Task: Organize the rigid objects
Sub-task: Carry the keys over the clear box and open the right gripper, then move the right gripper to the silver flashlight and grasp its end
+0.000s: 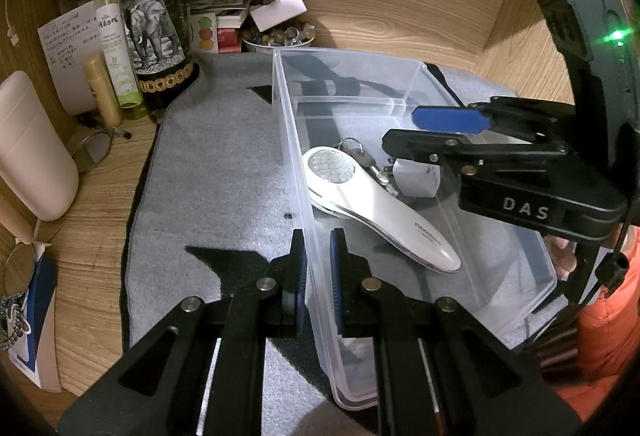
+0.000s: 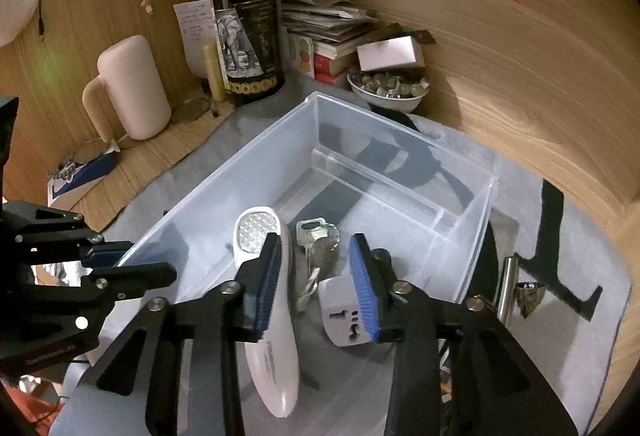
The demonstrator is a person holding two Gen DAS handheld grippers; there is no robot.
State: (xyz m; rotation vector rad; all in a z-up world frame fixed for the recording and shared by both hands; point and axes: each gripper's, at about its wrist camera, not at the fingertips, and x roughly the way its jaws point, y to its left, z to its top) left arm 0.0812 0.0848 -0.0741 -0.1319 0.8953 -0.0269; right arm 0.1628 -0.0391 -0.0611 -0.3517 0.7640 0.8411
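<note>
1. Clutter lines the far left of the wooden surface point(image 1: 96, 204): a cream jug point(image 1: 34, 152), a green spray bottle point(image 1: 116, 48) and a dark wine bottle point(image 1: 154, 16) with an elephant label.
2. Grey mat point(image 1: 224, 164) covers the middle, and the clear plastic bin point(image 1: 400, 64) sits on it.
3. Left gripper point(image 1: 319, 272) straddles the bin's near-left wall, one finger outside and one inside, pinching it.
4. Inside the bin lie a white handheld device point(image 2: 272, 336), a bunch of keys point(image 2: 316, 248) just beside it, and a white plug adapter point(image 2: 344, 312) to their right.
5. Right gripper point(image 2: 316, 284) hangs over the bin, its jaws spread, empty.
6. Right of the bin, a metal binder clip point(image 2: 516, 288) rests on the mat.
</note>
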